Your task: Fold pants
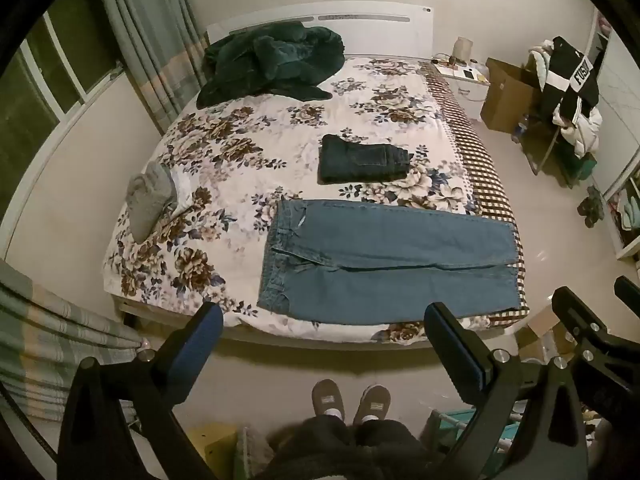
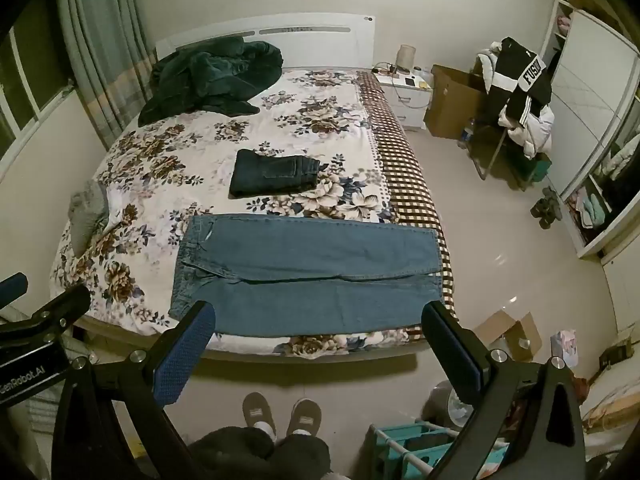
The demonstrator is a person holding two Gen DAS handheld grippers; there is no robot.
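Blue jeans (image 1: 384, 256) (image 2: 304, 272) lie flat and unfolded across the near end of the bed, waistband to the left, leg hems at the right edge. A dark pair of pants (image 1: 362, 159) (image 2: 274, 173), folded into a small stack, rests behind them in the middle of the bed. My left gripper (image 1: 324, 320) hangs open above the floor in front of the bed, with nothing between its fingers. My right gripper (image 2: 320, 320) is likewise open and empty, held back from the near bed edge. In the left wrist view the right gripper shows at the lower right.
The floral bedspread (image 1: 224, 148) also carries a dark green blanket (image 1: 276, 60) by the headboard and a grey garment (image 1: 150, 200) at the left. A person's slippered feet (image 2: 280, 412) stand below. Cardboard box (image 2: 508, 334), chair with clothes (image 2: 520, 92) and wardrobe stand right.
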